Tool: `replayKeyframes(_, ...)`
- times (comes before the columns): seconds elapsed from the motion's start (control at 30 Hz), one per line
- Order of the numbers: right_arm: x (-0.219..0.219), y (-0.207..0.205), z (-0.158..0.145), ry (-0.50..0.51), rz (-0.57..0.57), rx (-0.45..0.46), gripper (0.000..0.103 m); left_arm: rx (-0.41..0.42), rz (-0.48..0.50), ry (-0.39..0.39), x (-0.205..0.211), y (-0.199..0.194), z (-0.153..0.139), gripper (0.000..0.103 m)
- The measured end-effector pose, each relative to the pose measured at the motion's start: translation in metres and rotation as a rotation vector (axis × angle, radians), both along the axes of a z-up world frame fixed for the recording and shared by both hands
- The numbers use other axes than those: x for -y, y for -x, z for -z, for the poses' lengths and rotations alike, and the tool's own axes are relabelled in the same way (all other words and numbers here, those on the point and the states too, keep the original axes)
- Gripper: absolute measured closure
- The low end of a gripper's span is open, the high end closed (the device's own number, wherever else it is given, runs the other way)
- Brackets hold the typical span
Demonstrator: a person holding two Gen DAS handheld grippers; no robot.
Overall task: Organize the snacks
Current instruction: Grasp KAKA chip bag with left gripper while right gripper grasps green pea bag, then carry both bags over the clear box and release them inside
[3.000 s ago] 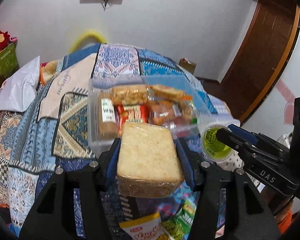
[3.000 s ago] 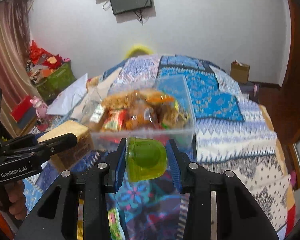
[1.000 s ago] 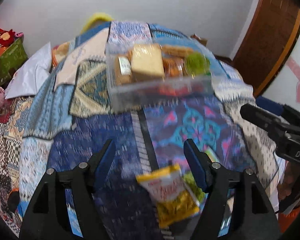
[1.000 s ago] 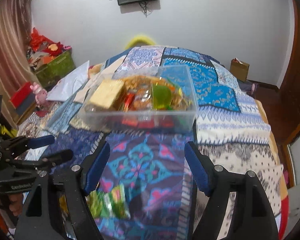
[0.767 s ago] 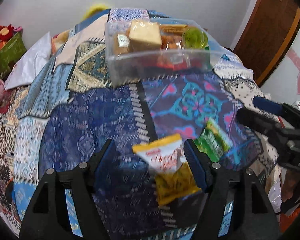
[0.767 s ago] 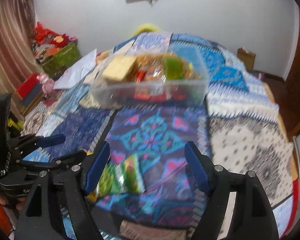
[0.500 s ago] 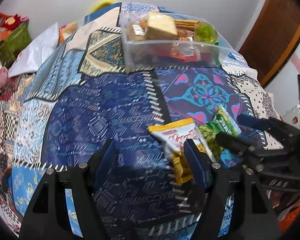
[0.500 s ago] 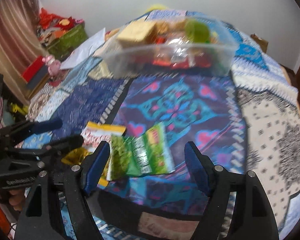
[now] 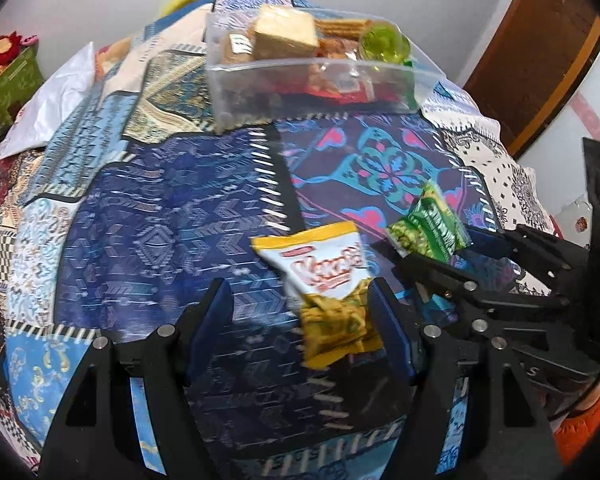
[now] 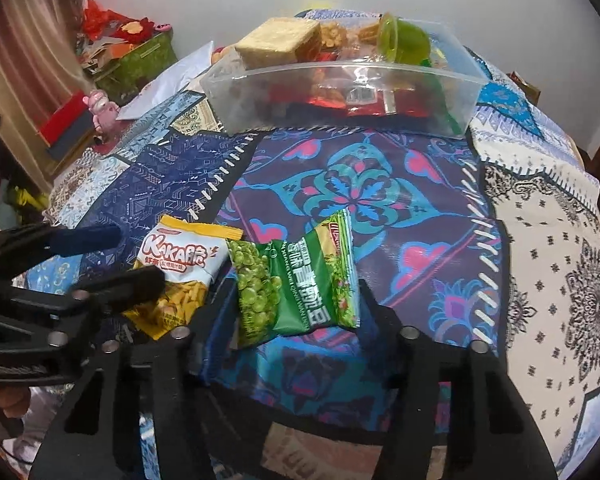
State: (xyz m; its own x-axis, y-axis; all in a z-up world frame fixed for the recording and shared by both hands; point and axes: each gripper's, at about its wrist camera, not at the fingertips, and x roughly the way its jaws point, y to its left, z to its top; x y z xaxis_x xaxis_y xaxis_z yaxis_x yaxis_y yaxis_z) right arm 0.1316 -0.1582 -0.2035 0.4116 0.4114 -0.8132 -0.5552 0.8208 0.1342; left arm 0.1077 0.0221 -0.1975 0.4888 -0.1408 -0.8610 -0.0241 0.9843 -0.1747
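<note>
A clear plastic bin (image 9: 260, 92) (image 10: 268, 96) of snacks stands far back on the bed, with a wrapped cake (image 9: 286, 32) (image 10: 278, 42) and a green jelly cup (image 9: 384, 42) (image 10: 404, 42) on top. A yellow-and-white snack bag (image 9: 328, 280) (image 10: 180, 268) and a green pea bag (image 9: 428, 224) (image 10: 296, 280) lie side by side near the front. My left gripper (image 9: 304, 320) is open and empty, low over the yellow bag, which sits by its right finger. My right gripper (image 10: 288, 312) is open and empty, its fingers on either side of the green bag.
The patchwork quilt (image 9: 148, 216) (image 10: 356, 192) covers the bed. A white pillow (image 9: 56, 92) lies at the left. A green box of red items (image 10: 132, 56) sits beside the bed. A wooden door (image 9: 540, 40) is at the right.
Both grippers let go of the cake and jelly cup into the bin, pulled back toward the bed's front edge, and came down open over the two bags.
</note>
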Motion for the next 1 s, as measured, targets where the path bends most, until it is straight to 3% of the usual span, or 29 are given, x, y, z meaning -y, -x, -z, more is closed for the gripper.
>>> replayKeyframes(0.13,0.013,-0.004,-0.003,-0.007,0.036,0.009,0.058,-0.018,0.023,0.013,0.013,-0.010,0.010,0.033)
replayKeyframes(0.27,0.026,-0.009,-0.006,-0.021,0.069,0.010,0.059,0.020,0.025,-0.032,0.024,-0.014,0.014,0.034)
replayKeyframes(0.33,0.032,-0.010,-0.009,-0.031,0.084,0.013,0.059,0.039,0.026,-0.035,0.025,-0.015,0.015,0.051)
replayKeyframes(0.53,0.043,-0.013,-0.023,-0.060,0.113,0.039,0.059,0.062,0.021,-0.020,0.022,-0.017,0.011,0.054)
replayKeyframes(1.0,0.040,-0.038,-0.068,-0.112,0.139,0.146,0.059,0.227,-0.021,-0.012,0.003,-0.036,-0.054,0.054)
